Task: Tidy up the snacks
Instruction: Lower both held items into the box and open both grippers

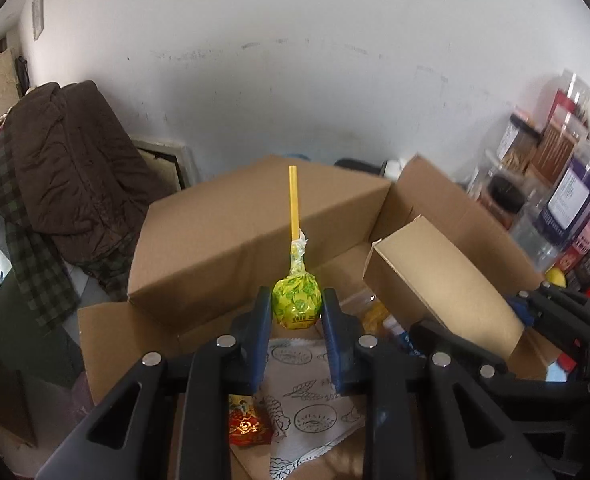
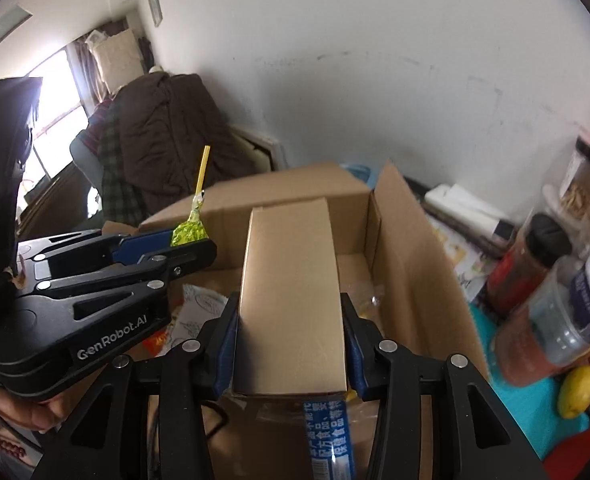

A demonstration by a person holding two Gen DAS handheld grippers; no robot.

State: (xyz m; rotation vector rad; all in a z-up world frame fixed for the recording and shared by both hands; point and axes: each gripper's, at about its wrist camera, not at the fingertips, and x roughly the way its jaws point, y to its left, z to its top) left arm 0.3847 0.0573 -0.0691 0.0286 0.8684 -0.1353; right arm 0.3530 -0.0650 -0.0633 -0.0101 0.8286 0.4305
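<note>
My left gripper (image 1: 296,306) is shut on a lollipop (image 1: 296,302) in green-yellow wrap, its yellow stick pointing up. It hangs over an open cardboard box (image 1: 231,240). The right wrist view shows the same lollipop (image 2: 189,234) in the left gripper (image 2: 191,242) at the left. My right gripper (image 2: 291,312) is shut on a long tan carton (image 2: 291,288), held over the same cardboard box (image 2: 407,248). That tan carton (image 1: 443,280) also shows at the right of the left wrist view. Inside the box lie a white patterned packet (image 1: 307,396) and a red packet (image 1: 249,424).
A brown coat and checked cloth (image 1: 67,184) are draped over a chair at the left. Plastic jars and bottles (image 1: 567,184) crowd the right side beside the box. In the right wrist view, bottles (image 2: 535,292) and a yellow fruit (image 2: 577,392) rest on a teal surface.
</note>
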